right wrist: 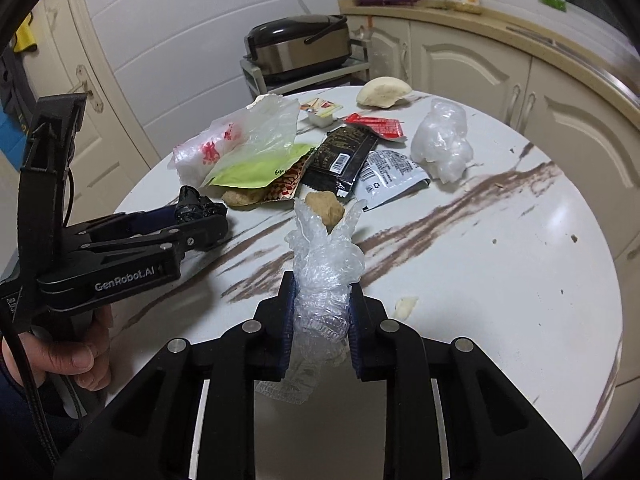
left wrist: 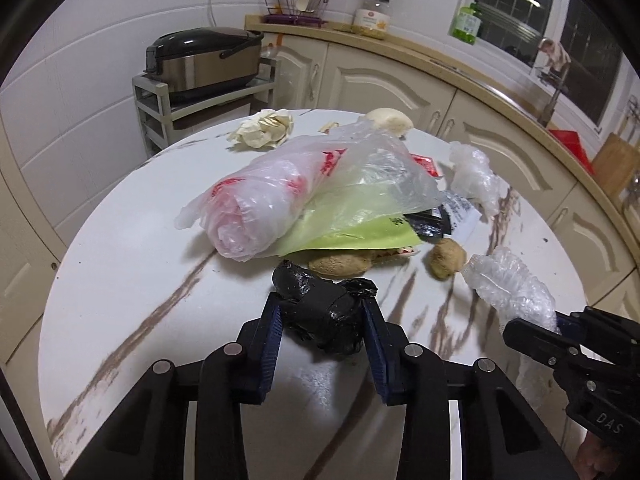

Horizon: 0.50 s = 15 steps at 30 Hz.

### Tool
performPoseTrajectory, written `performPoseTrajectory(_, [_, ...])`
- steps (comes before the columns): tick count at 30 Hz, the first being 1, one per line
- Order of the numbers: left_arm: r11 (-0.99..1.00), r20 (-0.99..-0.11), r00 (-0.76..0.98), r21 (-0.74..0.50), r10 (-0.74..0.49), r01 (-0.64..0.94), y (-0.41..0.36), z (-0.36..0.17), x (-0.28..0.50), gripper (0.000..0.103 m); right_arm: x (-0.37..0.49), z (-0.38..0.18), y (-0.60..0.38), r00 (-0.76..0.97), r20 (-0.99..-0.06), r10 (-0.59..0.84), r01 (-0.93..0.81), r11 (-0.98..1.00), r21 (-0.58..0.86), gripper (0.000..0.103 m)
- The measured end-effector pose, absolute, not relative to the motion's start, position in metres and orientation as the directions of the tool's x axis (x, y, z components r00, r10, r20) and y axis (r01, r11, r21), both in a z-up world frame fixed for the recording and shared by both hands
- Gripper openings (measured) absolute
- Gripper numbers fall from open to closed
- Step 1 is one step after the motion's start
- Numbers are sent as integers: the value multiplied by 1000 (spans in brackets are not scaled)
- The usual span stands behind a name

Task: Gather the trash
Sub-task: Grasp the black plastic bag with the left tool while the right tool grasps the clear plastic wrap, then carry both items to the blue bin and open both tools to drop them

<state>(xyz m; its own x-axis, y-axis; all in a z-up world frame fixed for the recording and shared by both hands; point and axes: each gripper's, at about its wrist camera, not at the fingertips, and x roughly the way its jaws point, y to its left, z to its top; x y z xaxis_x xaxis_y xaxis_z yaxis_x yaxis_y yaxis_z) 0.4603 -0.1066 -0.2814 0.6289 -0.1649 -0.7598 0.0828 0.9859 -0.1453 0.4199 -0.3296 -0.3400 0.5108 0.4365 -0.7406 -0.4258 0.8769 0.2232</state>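
Note:
My left gripper (left wrist: 323, 312) is shut on a crumpled black plastic bag (left wrist: 320, 312), held over the near part of the round white marble table (left wrist: 132, 280); it shows at the left in the right wrist view (right wrist: 200, 216). My right gripper (right wrist: 322, 300) is shut on a wad of clear plastic wrap (right wrist: 324, 264), seen at the right in the left wrist view (left wrist: 512, 284). A pile of trash lies mid-table: a clear bag with red print (left wrist: 272, 196), a green wrapper (left wrist: 352, 228), black and white wrappers (right wrist: 344, 156), brown lumps (left wrist: 446, 258).
Another clear plastic wad (right wrist: 440, 140), a red packet (right wrist: 376, 124), a pale bun (right wrist: 384, 92) and crumpled paper (left wrist: 264, 128) lie at the table's far side. A rice cooker (left wrist: 204, 60) stands on a shelf behind. Cabinets and a counter run along the right.

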Motion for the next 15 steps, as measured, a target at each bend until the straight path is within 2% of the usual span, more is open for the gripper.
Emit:
performPoseTrajectory(6, [979,-741,641,-173,-200,106,-106,-278,442,31,411,-338,-342,521,-726,449,-412,877,247,22])
performPoseTrajectory(15, [981,-680,707,-119,-193,153,-131,-239,393,31,390,-325,-376,575,-680,455,-359,887,289,22])
